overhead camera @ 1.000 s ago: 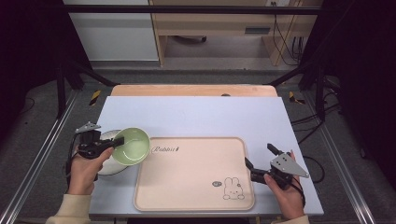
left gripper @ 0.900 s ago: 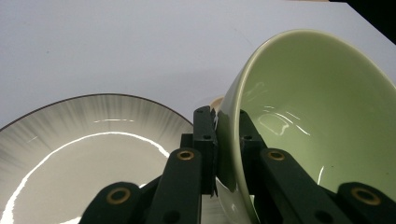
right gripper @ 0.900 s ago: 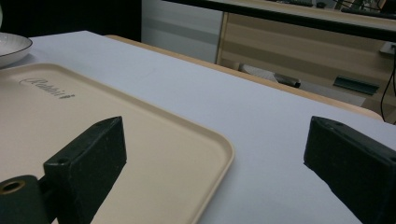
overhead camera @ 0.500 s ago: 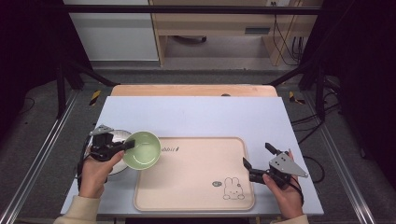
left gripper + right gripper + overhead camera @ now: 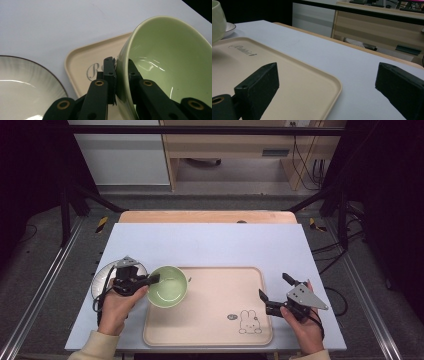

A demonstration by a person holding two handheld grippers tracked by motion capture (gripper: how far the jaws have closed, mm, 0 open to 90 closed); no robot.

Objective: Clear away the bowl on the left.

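Seen from the high view, the left hand (image 5: 116, 307) reaches in from the bottom left, forearm angled slightly inward, and its left tongs (image 5: 150, 281) point right, clamped on the near rim of the green bowl (image 5: 168, 286). The bowl sits over the left edge of the beige tray (image 5: 215, 320), just beside the white plate (image 5: 102, 275) on the bench (image 5: 210, 245). The right hand (image 5: 304, 325) rests at the tray's right edge, its right tongs (image 5: 272, 287) aimed left and spread wide.

From the left gripper view, the left tongs (image 5: 121, 65) pinch the bowl's (image 5: 165, 62) wall, one jaw inside and one outside; the bowl is tilted over the tray's (image 5: 80, 60) corner, with the plate (image 5: 22, 75) at lower left.

From the right gripper view, the right tongs (image 5: 327, 77) gape wide, holding nothing, one jaw above the tray (image 5: 294, 82), the other above bare bench (image 5: 352, 75).
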